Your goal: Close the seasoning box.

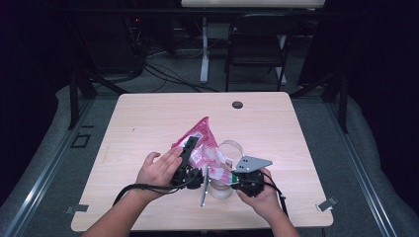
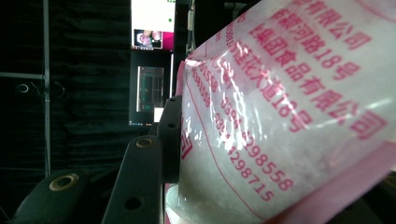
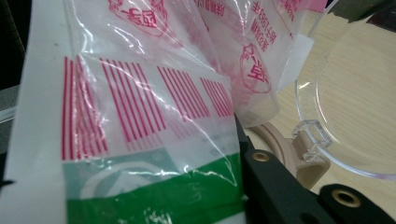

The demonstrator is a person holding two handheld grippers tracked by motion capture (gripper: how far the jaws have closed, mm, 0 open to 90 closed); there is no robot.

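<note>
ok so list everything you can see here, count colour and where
plastic bag: one, pink and clear with red print and a green band, held up over the table's near middle
clear container: one, transparent, on the table behind the bag
table: one, light wood, centre
round hole cap: one, dark, far edge of the table
folding chair: one, black, beyond the table
left gripper: one, black, clamped on the bag
right gripper: one, black, gripping the bag's lower end

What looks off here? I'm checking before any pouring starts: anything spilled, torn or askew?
No spill shows on the table. The pink-printed bag is held tilted and crumpled between the left gripper and right gripper, over a clear jar whose hinged lid stands open. No tear is visible.
</note>
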